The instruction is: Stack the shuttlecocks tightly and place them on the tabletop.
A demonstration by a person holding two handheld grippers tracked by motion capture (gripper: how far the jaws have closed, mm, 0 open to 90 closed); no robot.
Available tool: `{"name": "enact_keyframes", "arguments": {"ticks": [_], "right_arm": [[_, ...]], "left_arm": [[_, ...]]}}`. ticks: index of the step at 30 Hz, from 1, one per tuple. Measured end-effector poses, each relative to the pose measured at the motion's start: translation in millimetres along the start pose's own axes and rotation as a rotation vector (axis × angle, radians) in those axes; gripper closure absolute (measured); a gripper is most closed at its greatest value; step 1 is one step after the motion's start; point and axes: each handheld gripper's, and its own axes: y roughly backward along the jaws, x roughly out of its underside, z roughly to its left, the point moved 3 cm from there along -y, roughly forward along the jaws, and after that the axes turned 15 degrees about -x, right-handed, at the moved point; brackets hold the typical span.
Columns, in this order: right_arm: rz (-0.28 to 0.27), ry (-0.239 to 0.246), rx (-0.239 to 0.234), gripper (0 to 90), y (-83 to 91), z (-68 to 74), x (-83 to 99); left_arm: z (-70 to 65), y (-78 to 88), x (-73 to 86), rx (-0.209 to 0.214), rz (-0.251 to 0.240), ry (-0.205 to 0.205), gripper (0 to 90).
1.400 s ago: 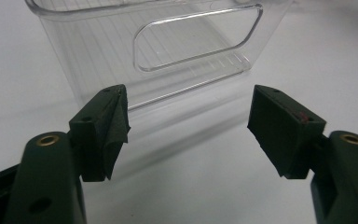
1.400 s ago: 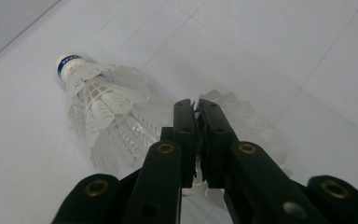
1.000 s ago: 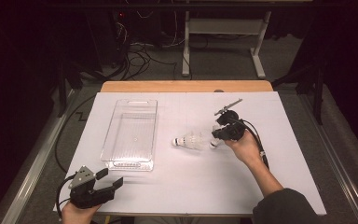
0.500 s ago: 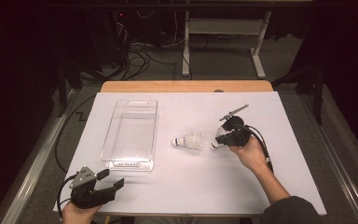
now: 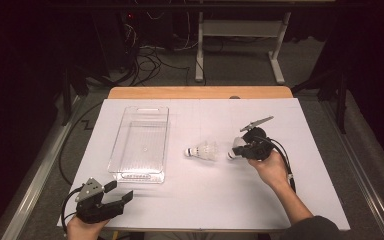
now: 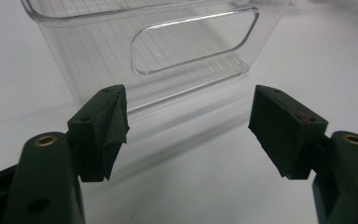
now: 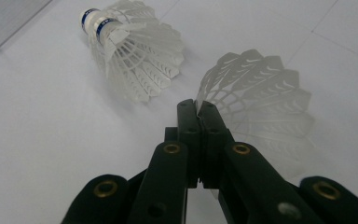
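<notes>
1. The right gripper [image 5: 237,150] is sitting to the right of the table's middle in the high view, held from below by the person's right hand [image 5: 270,167], with its jaws pointing left.
2. In the right gripper view its jaws are pressed together, and they are pinching the edge of the feather skirt of a white shuttlecock [image 7: 261,93]; the skirt is fanning out to the right of and beyond the tips.
3. In the high view this held shuttlecock is showing as a small white shape at the jaw tips.
4. A second shuttlecock [image 5: 202,150] is lying on its side on the white table [image 5: 205,200], just ahead of the right gripper's tips and apart from them; its cork with blue bands [image 7: 93,21] is pointing away from the gripper.
5. The left gripper [image 5: 115,195] is resting near the table's front left corner in the person's left hand [image 5: 82,227], well apart from both shuttlecocks.
6. Its jaws are standing spread wide with nothing between them.
7. A clear plastic bin [image 6: 168,51] is standing just ahead of the left gripper's tips, its handle cut-out facing them.
</notes>
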Motion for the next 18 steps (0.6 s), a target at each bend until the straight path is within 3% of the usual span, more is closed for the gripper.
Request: {"name": "enact_keyframes", "arguments": {"ticks": [18], "right_arm": [[-0.056, 0.004, -0.039, 90.0, -6.5, 8.9, -4.9]], "left_arm": [[-0.2, -0.8, 0.3, -0.009, 0.003, -0.005, 29.3]]}}
